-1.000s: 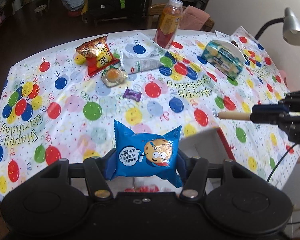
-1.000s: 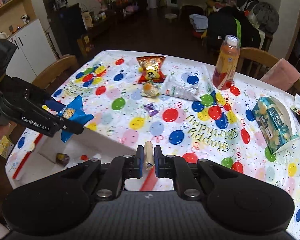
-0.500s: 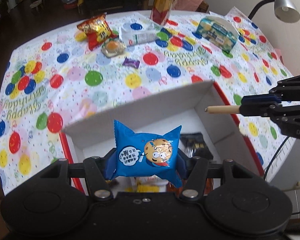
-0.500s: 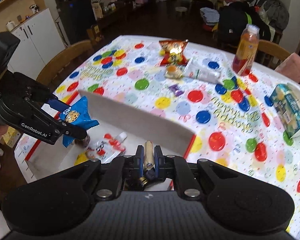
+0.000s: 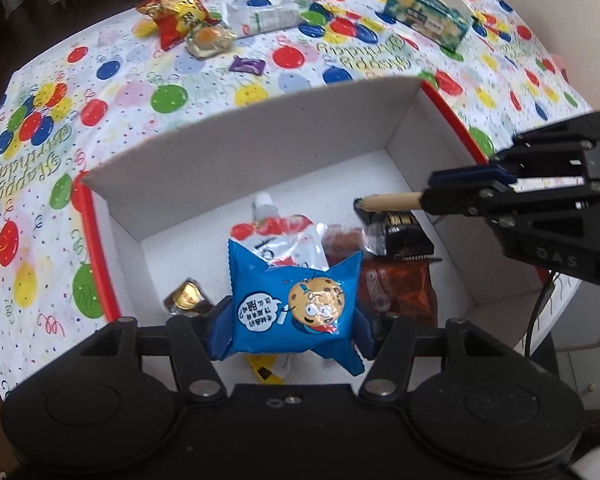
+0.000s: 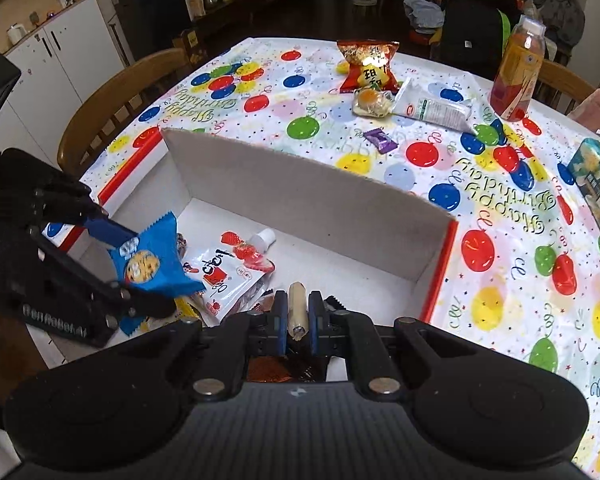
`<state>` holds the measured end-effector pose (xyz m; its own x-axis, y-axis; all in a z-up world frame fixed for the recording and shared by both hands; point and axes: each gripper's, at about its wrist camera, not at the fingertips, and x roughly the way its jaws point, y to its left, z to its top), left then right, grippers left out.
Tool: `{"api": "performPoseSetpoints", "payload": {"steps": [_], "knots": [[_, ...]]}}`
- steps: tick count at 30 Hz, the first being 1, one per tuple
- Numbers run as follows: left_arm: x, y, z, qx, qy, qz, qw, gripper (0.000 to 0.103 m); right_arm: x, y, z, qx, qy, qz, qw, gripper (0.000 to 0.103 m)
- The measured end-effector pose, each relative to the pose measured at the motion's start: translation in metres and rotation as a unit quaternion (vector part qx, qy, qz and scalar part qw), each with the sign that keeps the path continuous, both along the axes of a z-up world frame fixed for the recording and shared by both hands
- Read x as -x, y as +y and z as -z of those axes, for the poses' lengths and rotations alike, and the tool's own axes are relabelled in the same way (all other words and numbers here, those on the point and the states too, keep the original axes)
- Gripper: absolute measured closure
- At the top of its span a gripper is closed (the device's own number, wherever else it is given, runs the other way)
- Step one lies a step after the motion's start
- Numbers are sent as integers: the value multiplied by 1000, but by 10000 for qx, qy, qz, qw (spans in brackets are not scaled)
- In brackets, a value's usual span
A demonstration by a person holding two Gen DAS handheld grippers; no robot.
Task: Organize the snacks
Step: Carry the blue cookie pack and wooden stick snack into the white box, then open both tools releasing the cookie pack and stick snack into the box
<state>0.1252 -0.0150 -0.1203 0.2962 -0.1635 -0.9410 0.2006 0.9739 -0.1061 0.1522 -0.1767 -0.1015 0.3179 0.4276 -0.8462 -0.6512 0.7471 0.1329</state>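
My left gripper point(image 5: 290, 320) is shut on a blue cookie packet point(image 5: 296, 304) and holds it above the open white box point(image 5: 260, 140) with red edges. My right gripper point(image 6: 298, 312) is shut on a tan stick snack point(image 6: 297, 312), also over the box. From the left wrist view the right gripper point(image 5: 432, 200) comes in from the right with the stick snack point(image 5: 392, 202) pointing left. From the right wrist view the left gripper point(image 6: 112, 264) holds the cookie packet point(image 6: 152, 260) at the left. Inside the box lie a strawberry pouch point(image 6: 232, 268), a dark packet point(image 5: 400, 232) and an orange-brown packet point(image 5: 396, 284).
On the balloon tablecloth point(image 6: 420, 160) beyond the box lie a red chip bag point(image 6: 366, 64), an egg-print packet point(image 6: 372, 102), a white tube pack point(image 6: 432, 108), a purple candy point(image 6: 380, 140), a juice bottle point(image 6: 518, 68) and a teal box point(image 6: 598, 184). Wooden chairs point(image 6: 112, 108) stand around.
Both grippers have moved back and down over the open box with their snacks still held; the box's inside now fills the near view.
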Motion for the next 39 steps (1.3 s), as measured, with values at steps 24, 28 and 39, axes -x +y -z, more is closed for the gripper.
{"api": "performPoseSetpoints", "payload": {"steps": [24, 28, 39], "knots": [[15, -15, 31, -326, 86, 68, 9994, 42, 13, 10, 23, 51, 331, 271, 9991, 92], [18, -17, 33, -379, 41, 117, 9992, 37, 14, 9, 22, -14, 407, 293, 9987, 92], [25, -14, 25, -299, -140, 62, 9994, 22, 23, 5, 15, -56, 419, 389, 9984, 89]]}}
